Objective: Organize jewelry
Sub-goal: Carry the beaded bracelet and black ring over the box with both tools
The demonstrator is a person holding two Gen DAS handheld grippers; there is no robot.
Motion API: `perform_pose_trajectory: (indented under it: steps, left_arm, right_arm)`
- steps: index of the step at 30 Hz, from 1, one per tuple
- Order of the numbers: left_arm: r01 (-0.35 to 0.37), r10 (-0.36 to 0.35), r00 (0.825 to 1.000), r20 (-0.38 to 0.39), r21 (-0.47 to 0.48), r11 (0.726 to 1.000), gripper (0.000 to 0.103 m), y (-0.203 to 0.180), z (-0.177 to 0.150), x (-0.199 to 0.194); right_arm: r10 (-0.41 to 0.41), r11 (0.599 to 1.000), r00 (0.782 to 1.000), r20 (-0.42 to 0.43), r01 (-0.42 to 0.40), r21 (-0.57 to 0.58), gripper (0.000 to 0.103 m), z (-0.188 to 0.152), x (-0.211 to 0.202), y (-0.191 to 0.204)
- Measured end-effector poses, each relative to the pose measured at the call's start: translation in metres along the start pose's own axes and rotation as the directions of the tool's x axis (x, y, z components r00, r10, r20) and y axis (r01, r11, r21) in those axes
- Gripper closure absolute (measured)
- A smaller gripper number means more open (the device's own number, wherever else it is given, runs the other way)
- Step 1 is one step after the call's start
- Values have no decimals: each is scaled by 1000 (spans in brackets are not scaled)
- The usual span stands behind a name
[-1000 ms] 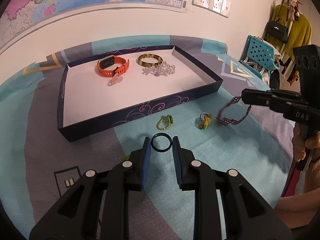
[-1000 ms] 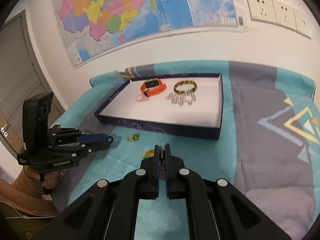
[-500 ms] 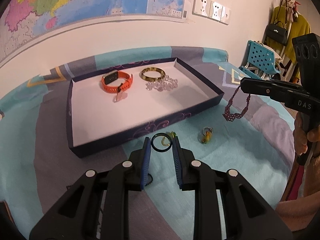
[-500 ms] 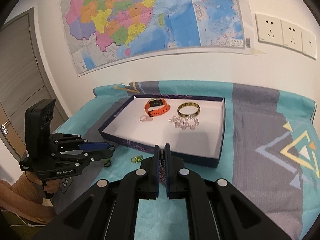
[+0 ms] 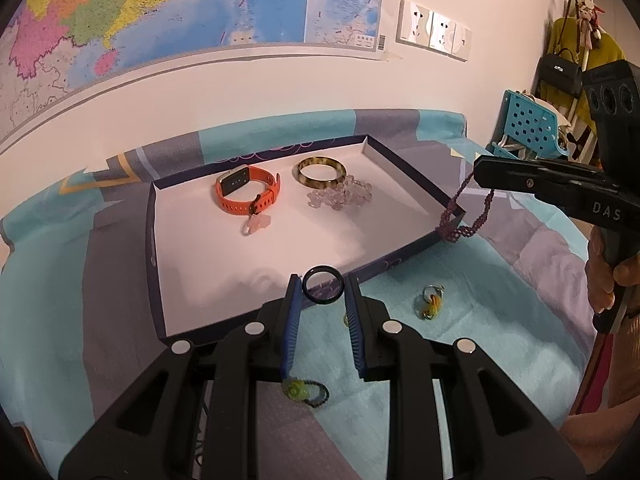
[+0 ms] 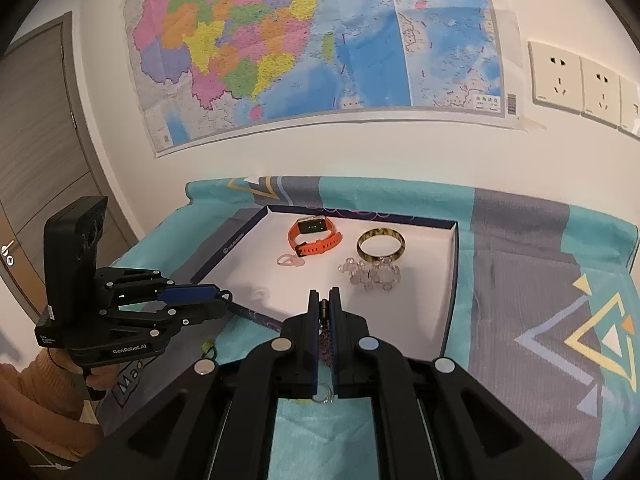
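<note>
My left gripper [image 5: 323, 292] pinches a dark ring [image 5: 323, 285] upright between its blue pads, jaws closed only as far as the hoop allows, gripping its outer edges so it cannot roll free. It hovers at the near wall of the tray [image 5: 414, 182], placed, I judge, to carry the ring over the rim. My right gripper [image 6: 324, 304] is clamped nearly shut on a purple beaded bracelet [image 5: 464, 216], held by one strand so the rest dangles clear above the tray's right corner. Inside the tray, an orange watch [image 5: 246, 194], a tortoiseshell bangle [image 5: 321, 171] and a clear bead bracelet [image 5: 340, 197] sit grouped at the far end, leaving the near floor free. On the cloth-covered tabletop [image 5: 500, 304], a yellow charm ring [image 5: 431, 302] and a green hair tie [image 5: 306, 393] wait
</note>
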State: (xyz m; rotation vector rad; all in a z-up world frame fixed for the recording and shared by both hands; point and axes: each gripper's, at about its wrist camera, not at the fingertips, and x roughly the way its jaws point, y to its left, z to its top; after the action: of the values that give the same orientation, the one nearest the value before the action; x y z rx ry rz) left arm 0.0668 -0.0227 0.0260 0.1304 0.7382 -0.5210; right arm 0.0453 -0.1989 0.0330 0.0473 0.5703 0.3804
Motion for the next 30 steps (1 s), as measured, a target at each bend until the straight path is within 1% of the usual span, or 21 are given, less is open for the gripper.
perform_pose_trajectory:
  steps: [10,22,30]
  left_arm:
    - [-20,20,1000,7,11,1000,81,4,16,9]
    - [-43,44,999,-9,20,999,81,11,27,27]
    - [-44,45,999,-29,14,999,81,18,31,40]
  right_arm:
    - [7,1000,1000,12,-7,-13,100,22,16,-2]
    - [16,1000,1000,-17,-16,4,100,34,49,-9]
    - [29,999,999,-40,-28,21,100,37,70,-12]
